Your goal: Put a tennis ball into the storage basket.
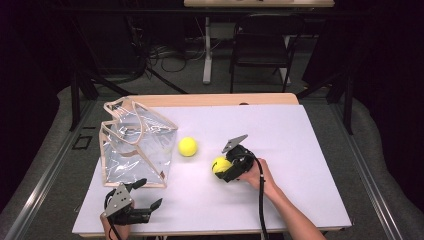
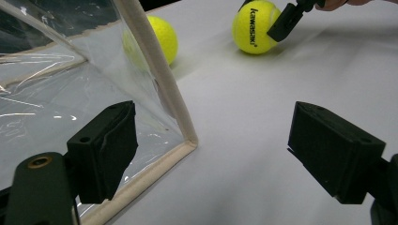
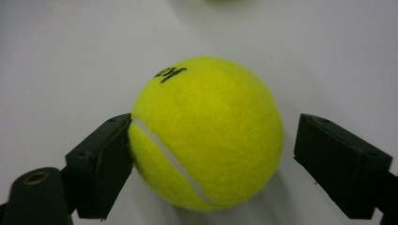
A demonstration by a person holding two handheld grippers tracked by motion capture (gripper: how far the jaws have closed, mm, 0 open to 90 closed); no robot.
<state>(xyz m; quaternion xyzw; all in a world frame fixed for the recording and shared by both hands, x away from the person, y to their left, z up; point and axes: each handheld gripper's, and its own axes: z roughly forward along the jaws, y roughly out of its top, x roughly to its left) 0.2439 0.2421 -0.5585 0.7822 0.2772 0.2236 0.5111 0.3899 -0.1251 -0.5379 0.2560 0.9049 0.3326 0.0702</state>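
Jaws flank yellow tennis ball [image 3: 206, 133], white-seamed, black-lettered.

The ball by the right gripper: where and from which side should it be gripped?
Across its widest middle, coming in level from the person's side. The ball is round and sits on the table, so pads at its widest span won't slide off. The right gripper already straddles it there: one pad touches, the other is still apart.

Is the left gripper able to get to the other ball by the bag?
Probably yes: the left gripper is open, and bare table lies between it and the ball beside the bag.
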